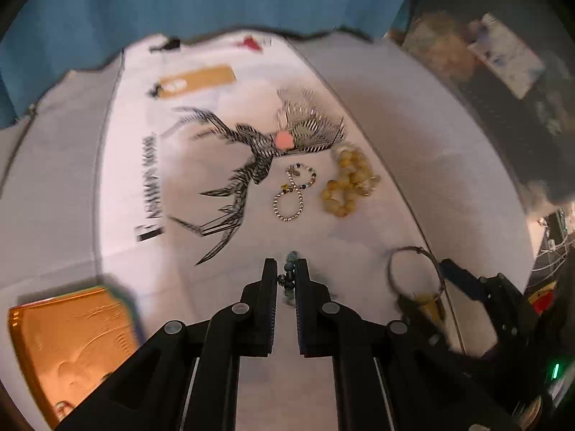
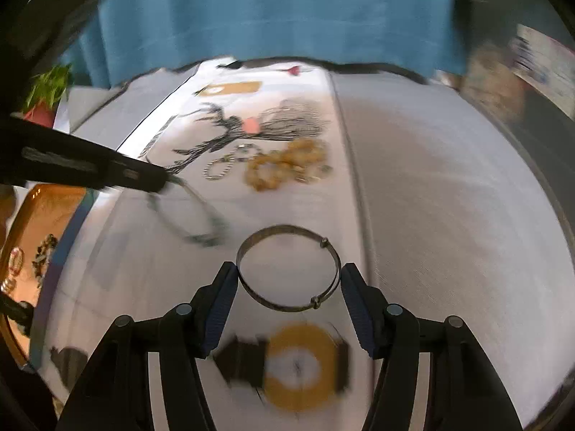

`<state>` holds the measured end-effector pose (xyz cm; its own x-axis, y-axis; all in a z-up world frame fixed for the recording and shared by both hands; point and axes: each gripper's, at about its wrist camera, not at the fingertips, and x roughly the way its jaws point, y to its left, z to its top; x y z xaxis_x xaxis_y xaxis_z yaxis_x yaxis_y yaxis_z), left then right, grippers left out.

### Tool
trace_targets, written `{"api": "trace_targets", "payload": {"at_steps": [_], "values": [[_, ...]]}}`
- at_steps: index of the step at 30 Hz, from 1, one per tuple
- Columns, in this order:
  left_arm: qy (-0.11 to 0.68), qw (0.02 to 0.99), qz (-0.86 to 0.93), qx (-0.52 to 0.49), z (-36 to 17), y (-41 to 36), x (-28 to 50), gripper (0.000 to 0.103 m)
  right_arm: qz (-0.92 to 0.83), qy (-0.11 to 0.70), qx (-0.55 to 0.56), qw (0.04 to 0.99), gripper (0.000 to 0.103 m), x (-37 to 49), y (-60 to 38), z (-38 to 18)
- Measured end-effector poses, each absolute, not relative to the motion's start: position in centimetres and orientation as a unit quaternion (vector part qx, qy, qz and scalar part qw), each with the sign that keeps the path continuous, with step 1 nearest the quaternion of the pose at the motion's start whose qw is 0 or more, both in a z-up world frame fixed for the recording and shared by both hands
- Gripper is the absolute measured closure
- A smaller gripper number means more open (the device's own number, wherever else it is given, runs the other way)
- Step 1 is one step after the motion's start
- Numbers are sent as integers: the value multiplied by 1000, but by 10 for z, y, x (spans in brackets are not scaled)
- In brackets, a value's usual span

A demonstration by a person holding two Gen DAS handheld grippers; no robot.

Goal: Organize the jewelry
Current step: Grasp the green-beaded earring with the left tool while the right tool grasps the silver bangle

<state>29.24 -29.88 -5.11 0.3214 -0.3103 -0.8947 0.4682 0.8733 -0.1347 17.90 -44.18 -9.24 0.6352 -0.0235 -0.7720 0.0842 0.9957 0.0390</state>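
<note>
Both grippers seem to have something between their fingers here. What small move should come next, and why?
Probably lift the left gripper toward the gold tray: it is shut on the dark beaded strand. The right gripper brackets the metal bangle, grip unconfirmed.

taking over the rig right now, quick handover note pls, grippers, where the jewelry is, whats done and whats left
Left gripper: shut on the dark bead strand, which dangles over the cloth.
Right gripper: closed on the metal bangle, pads at both its sides.
On the cloth: yellow bead bracelets, small bead bracelet.
Gold tray, at the left, already holds a few pieces.
Left: put both held pieces away, then the two bracelets.
</note>
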Motion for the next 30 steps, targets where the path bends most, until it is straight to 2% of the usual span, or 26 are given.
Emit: {"api": "trace_targets", "payload": {"at_steps": [7, 8, 9, 10, 14, 16, 19, 20, 22, 23, 24, 30], "values": [[498, 830, -243, 60, -5, -255, 241, 96, -46, 407, 64, 910, 45, 126, -446, -60], [494, 832, -244, 59, 1, -249, 233, 96, -45, 405, 61, 911, 56, 121, -444, -58], [490, 834, -245, 57, 7, -242, 223, 96, -48, 405, 53, 912, 96, 116, -441, -55], [487, 836, -247, 56, 10, -238, 219, 96, -49, 405, 51, 911, 103, 114, -440, -54], [481, 843, -235, 53, 20, -217, 197, 96, -48, 403, 45, 913, 103, 112, -442, -61], [484, 843, -230, 42, 19, -206, 193, 96, -64, 428, 45, 900, 103, 117, -449, -74], [482, 847, -223, 36, 19, -197, 190, 96, -49, 439, 88, 893, 98, 110, -451, -80], [484, 846, -222, 32, 17, -195, 191, 96, -47, 440, 88, 892, 91, 110, -449, -81], [486, 846, -218, 33, 15, -194, 195, 96, -29, 442, 82, 893, 65, 111, -438, -84], [485, 846, -216, 35, 15, -194, 197, 96, -17, 441, 81, 894, 43, 113, -431, -86], [485, 847, -216, 34, 15, -194, 199, 96, -6, 439, 81, 895, 35, 115, -425, -87], [483, 849, -210, 29, 17, -182, 216, 96, 52, 441, 43, 895, 34, 137, -377, -94]]}}
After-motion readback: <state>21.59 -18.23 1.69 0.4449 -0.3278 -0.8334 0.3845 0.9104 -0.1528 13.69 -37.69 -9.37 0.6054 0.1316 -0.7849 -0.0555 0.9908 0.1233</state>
